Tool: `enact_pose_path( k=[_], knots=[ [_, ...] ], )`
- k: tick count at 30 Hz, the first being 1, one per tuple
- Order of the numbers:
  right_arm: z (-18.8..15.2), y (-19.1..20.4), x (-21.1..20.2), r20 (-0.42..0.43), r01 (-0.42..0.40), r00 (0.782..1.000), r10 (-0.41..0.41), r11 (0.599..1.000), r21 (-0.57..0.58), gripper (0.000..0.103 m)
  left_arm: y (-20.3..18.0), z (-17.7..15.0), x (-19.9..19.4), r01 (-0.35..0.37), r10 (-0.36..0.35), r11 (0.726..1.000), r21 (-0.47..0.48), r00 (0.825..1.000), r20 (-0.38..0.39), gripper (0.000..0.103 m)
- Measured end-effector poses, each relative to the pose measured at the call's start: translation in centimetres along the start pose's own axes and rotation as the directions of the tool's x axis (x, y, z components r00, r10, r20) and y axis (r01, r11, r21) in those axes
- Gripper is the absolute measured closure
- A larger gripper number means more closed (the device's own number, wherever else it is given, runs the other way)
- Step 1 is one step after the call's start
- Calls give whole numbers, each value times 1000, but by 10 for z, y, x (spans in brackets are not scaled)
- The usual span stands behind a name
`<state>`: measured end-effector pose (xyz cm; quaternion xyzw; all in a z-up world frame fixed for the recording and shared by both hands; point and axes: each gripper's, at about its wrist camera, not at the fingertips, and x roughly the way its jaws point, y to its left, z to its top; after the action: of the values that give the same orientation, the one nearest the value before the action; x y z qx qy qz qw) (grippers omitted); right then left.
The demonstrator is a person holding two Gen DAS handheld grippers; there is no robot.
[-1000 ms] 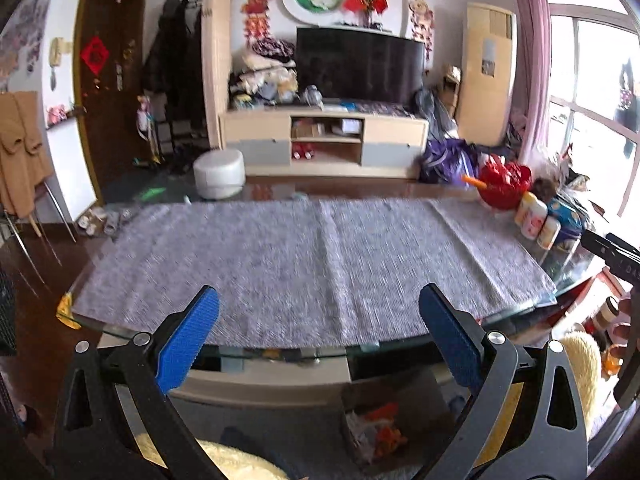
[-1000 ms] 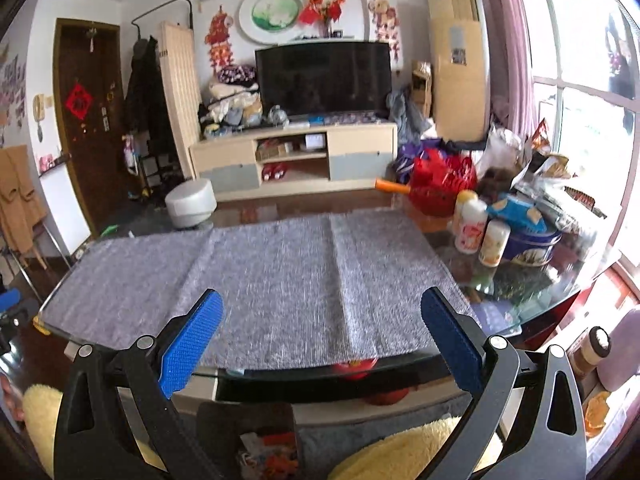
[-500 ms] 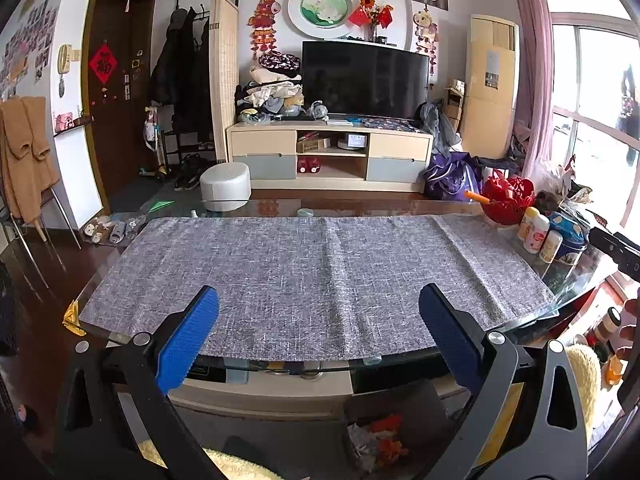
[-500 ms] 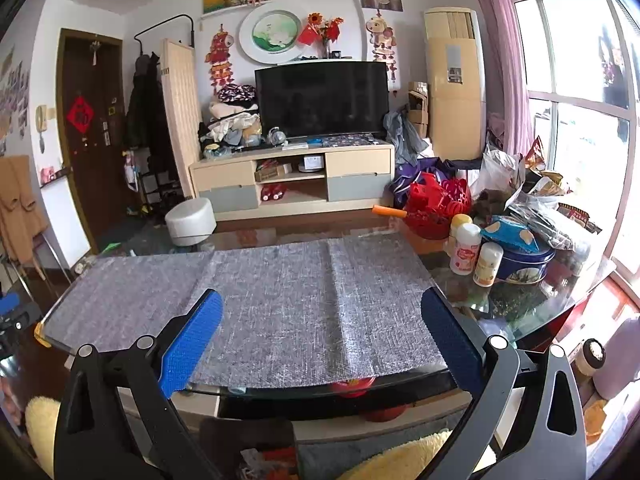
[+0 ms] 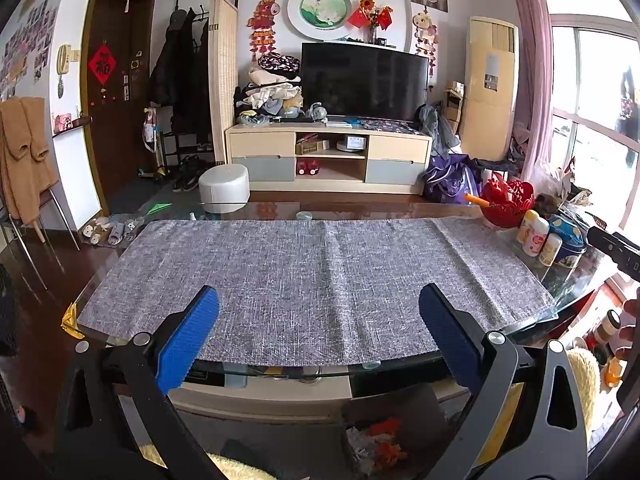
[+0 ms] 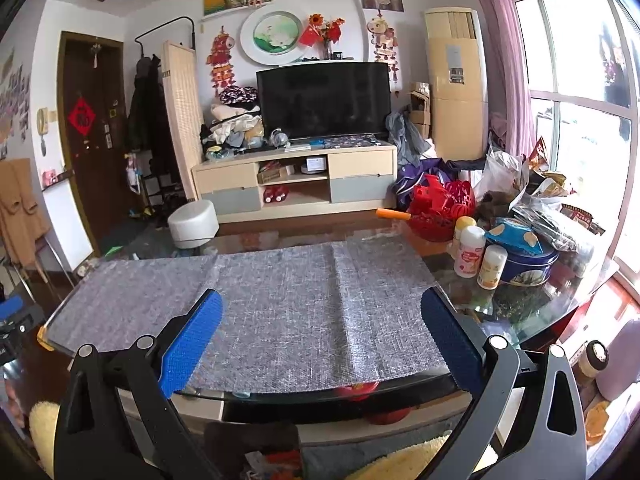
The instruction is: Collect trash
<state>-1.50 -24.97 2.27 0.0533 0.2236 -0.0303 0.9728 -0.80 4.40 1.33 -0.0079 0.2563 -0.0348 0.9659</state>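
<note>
Hovering empty and spread wide, left gripper [image 5: 319, 334] and right gripper [image 6: 321, 338] face the grey woven table mat [image 5: 312, 280], with crumpled red-and-white paper trash [image 5: 376, 442] in the dark bin below its near edge, probably light, soft, best pinched at a raised fold.

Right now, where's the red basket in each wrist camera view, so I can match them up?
Left wrist: the red basket sits far right on the table's back edge.
Right wrist: it sits right of centre, behind the white bottles.
Shared landmark: the television.
</note>
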Motion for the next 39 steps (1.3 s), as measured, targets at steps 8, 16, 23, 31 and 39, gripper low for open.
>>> enact_pose_path(
  k=[8, 16, 23, 31, 39],
  knots=[
    [0, 4, 6, -12, -1, 1000, 1, 1000, -3, 3, 1, 0, 3, 0, 0, 1000, 2, 1000, -5, 8],
    [1, 4, 7, -15, 3, 1000, -3, 1000, -4, 3, -1, -1, 7, 9, -8, 1000, 8, 1000, -9, 8],
    [3, 4, 9, -23, -6, 1000, 6, 1000, -12, 3, -1, 2, 6, 16, -16, 1000, 8, 1000, -1, 8],
    [4, 4, 10, -25, -7, 1000, 7, 1000, -11, 3, -4, 4, 8, 27, -27, 1000, 10, 1000, -6, 8],
    [5, 3, 14, -35, -2, 999, 2, 1000, -7, 3, -4, 5, 11, 29, -29, 1000, 6, 999, -13, 8]
  ],
)
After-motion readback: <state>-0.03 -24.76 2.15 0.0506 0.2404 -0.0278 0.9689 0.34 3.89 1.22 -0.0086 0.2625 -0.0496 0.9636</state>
